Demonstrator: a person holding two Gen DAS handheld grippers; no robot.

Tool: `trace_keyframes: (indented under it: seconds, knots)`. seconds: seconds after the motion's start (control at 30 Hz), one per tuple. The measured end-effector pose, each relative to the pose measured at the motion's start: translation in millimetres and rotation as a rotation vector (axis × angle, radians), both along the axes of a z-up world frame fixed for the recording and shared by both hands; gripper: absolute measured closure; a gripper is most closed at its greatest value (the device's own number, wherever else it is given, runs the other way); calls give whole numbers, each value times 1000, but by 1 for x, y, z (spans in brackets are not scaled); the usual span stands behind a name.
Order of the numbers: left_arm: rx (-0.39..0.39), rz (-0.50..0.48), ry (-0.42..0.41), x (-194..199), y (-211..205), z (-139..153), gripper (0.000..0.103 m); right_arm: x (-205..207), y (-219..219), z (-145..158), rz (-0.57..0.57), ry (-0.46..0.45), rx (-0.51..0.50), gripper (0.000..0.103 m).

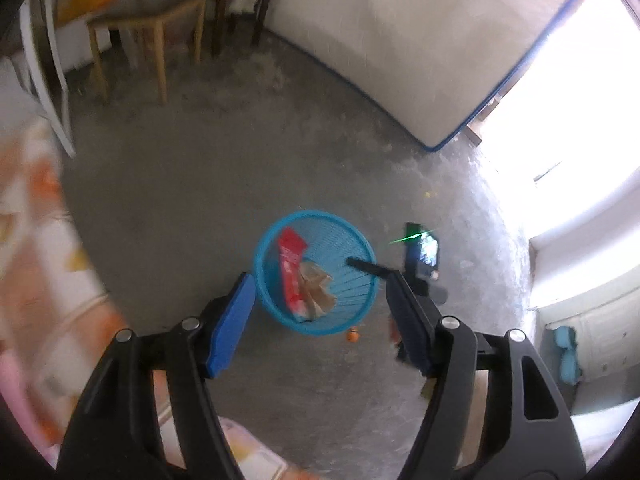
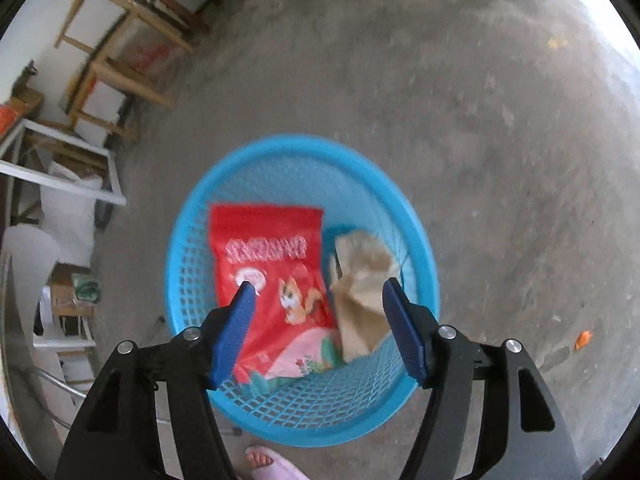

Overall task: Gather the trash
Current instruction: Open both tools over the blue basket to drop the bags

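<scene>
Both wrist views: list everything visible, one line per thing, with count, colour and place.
basket: one, blue, on the floor under the right gripper
snack bag: one, red, inside the basket, left side
crumpled paper: one, tan, inside the basket, beside the bag
orange scraps: at least two, on the floor near the basket
wooden stools: two, by the far wall
mattress: one, white with blue edging, leaning on the wall
foot in slipper: one, pink, bottom edge
left gripper: open, empty
right gripper: open, empty, over the basket

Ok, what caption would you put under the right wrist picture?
Open right gripper above a blue basket holding a red snack bag and crumpled brown paper.
</scene>
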State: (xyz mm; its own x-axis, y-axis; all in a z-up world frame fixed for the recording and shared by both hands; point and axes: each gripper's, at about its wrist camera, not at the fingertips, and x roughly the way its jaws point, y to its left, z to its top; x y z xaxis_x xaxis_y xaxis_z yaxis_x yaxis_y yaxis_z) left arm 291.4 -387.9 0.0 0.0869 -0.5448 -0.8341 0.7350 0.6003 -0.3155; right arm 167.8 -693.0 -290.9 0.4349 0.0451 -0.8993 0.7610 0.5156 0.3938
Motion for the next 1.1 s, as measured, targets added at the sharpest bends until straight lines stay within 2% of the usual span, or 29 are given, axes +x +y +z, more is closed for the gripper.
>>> trace_keyframes:
  seconds: [0.1, 0.23, 0.37, 0.4, 0.53, 0.63, 0.73, 0.87, 0.97, 1.03, 1.1]
  knots:
    - [-32, 36, -30, -7, 50, 27, 35, -10, 3, 20, 5, -48, -34, 39]
    - [-81, 144, -31, -20, 127, 47, 32, -18, 21, 44, 82, -93, -82, 39]
    - [-144, 231, -61, -46, 193, 58, 29, 3, 55, 51, 250, -133, -50, 39]
    - [-158, 248, -61, -53, 203, 57, 29, 9, 62, 50, 278, -144, -29, 43]
    - [-203, 335, -71, -76, 250, 59, 29, 51, 89, 25, 354, -146, 126, 67]
    - [-222, 407, -98, -88, 290, 65, 29, 78, 97, 1, 388, -115, 191, 78]
    - [-219, 480, -116, -96, 325, 69, 29, 96, 95, -27, 386, -42, 222, 80]
    - [-225, 558, -121, -96, 356, 66, 29, 99, 77, -65, 322, 38, 263, 81]
    - [-231, 601, -126, -94, 375, 65, 29, 93, 64, -84, 289, 104, 237, 81]
    - [-228, 620, -127, -93, 385, 65, 29, 88, 57, -89, 260, 122, 227, 81]
    - [-235, 628, -125, -91, 392, 65, 29, 86, 54, -86, 256, 80, 242, 81]
